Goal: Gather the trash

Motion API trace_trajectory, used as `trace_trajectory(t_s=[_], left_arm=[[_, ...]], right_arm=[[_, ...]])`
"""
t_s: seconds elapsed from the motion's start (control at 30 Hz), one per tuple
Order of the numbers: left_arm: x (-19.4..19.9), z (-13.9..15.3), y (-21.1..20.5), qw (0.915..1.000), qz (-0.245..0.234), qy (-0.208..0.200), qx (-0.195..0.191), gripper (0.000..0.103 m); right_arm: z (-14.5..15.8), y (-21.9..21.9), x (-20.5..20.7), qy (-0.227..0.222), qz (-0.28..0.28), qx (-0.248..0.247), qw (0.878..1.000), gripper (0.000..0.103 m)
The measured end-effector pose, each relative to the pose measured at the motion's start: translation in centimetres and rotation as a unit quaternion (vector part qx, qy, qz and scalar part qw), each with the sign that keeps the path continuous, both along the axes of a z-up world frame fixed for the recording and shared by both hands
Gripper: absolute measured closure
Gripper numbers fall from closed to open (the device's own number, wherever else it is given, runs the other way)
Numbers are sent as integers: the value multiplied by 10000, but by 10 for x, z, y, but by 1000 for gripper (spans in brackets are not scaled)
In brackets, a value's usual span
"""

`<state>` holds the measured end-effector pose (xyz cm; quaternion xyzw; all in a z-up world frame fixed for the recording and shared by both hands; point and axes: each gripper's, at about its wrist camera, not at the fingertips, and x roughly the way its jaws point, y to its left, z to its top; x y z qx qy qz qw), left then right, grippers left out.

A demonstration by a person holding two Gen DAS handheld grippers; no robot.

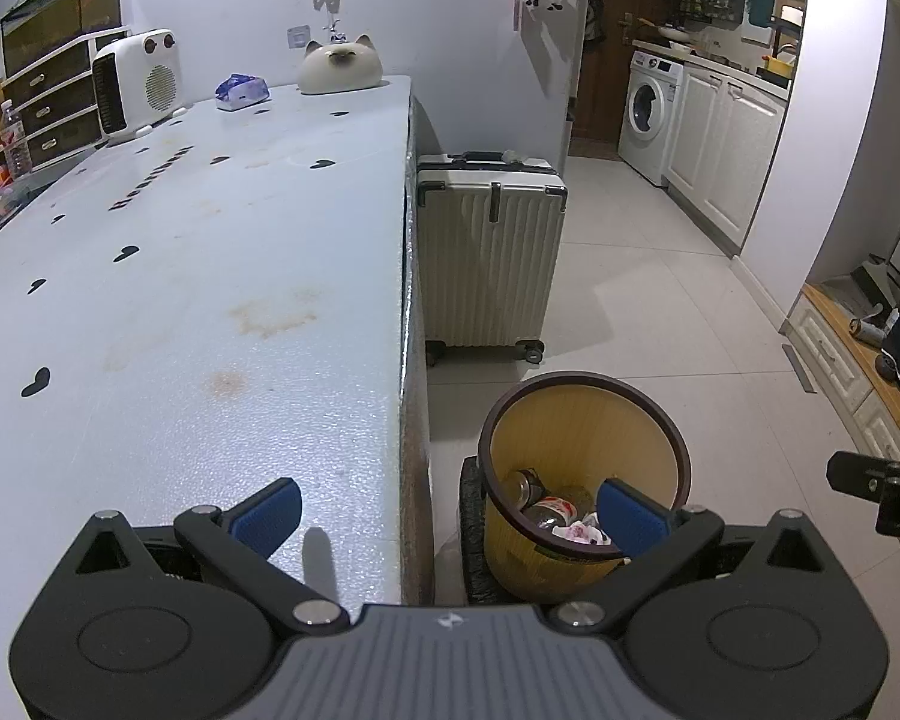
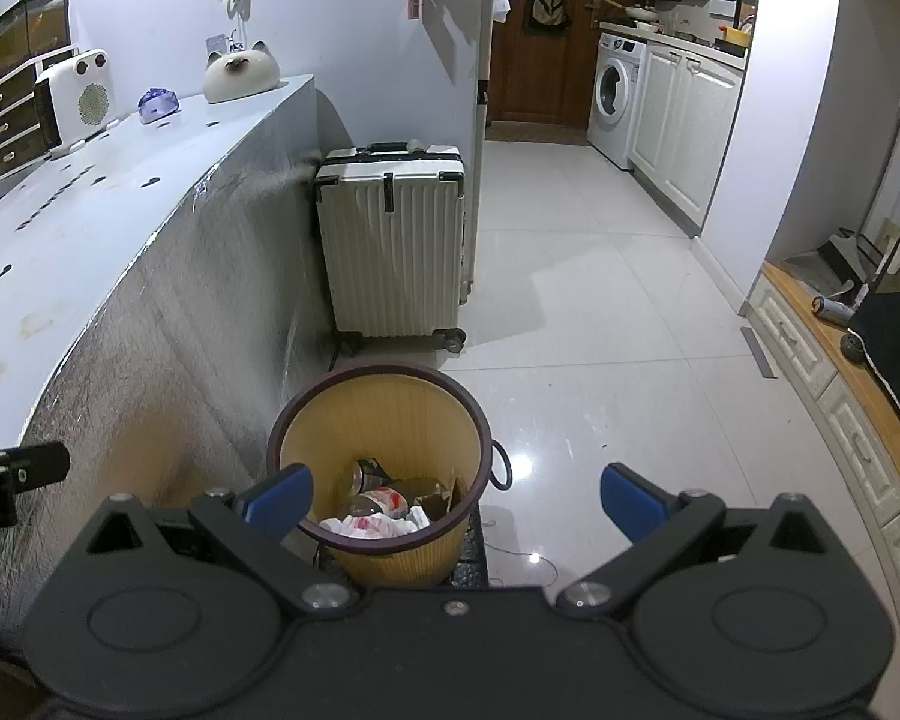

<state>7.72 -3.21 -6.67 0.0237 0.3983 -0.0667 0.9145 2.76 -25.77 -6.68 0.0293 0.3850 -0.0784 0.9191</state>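
Both the left gripper [image 1: 450, 516] and right gripper [image 2: 456, 495] are hanging wide open and empty above the trash-filled bin [image 2: 384, 402] beside the table [image 1: 210, 300].

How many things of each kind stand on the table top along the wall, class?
Heater: 1
Cat-shaped ornament: 1
Tissue pack: 1
Drawer unit: 1
Total: 4
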Motion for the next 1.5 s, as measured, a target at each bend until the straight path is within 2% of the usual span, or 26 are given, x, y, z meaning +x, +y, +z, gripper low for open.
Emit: trace_trajectory(t_s=[1.5], left_arm=[[-2,1,-5,10000,-10,13,-7,0]], right_arm=[[-6,3,0,44,-41,15,10000,0]])
